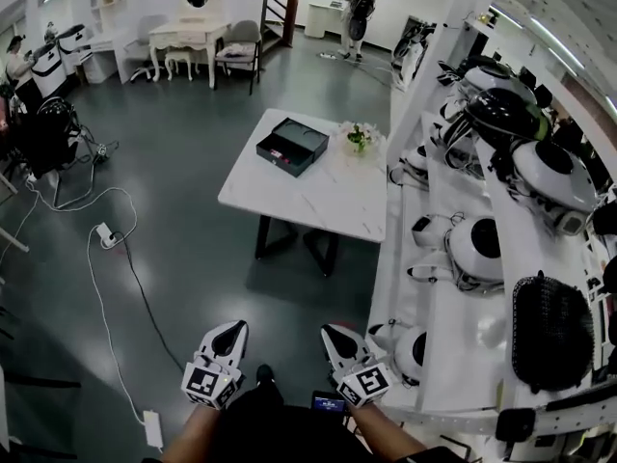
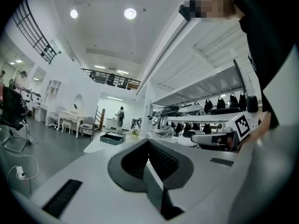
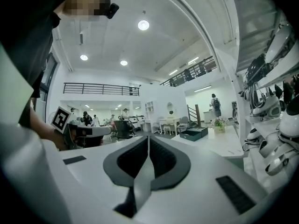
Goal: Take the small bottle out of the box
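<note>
Plainly nothing is done yet: my left hand-held gripper [image 1: 230,329] and right hand-held gripper [image 1: 334,332], both closed and empty, hang well apart from the open box [image 1: 292,147] on the worktop [image 1: 323,205], and I cannot make out the small bottle.

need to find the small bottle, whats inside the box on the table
The box on the white table shows only a dark inside. It is too far off to make out a bottle, and its near wall may cover some.
</note>
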Action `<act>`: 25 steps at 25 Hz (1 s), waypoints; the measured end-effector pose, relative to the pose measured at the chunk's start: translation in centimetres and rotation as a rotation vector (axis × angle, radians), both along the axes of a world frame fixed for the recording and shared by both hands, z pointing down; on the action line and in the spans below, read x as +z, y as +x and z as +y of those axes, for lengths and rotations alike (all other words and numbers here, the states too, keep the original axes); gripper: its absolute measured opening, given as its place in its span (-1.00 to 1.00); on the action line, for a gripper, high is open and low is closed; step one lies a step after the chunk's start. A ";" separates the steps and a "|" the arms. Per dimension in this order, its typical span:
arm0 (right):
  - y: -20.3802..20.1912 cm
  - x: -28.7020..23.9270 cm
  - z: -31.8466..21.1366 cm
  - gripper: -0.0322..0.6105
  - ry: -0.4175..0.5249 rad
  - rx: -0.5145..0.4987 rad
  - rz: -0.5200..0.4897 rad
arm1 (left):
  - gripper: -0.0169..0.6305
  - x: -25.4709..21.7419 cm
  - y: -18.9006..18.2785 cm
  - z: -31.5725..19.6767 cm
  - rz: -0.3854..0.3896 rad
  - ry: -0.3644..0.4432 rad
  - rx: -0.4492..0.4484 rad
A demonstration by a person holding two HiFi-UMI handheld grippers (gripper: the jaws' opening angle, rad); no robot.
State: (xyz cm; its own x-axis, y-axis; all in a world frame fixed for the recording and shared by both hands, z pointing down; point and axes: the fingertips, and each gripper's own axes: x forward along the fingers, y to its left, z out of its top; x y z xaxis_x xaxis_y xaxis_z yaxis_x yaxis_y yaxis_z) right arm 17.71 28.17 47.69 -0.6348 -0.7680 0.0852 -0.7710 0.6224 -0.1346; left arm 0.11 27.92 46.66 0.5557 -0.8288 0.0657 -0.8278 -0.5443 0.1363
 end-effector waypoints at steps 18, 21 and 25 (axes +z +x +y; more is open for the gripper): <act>-2.5 -0.5 -16.3 -0.78 0.004 0.037 0.011 | -0.90 2.1 -1.1 -16.8 0.055 -0.021 0.066; -2.7 -0.1 -19.5 -0.78 0.010 0.032 -0.005 | -0.90 1.9 -1.6 -19.7 0.045 -0.016 0.054; -3.3 -0.1 -24.8 -0.78 0.027 0.009 -0.032 | -0.90 2.2 -2.1 -24.4 0.028 -0.025 0.027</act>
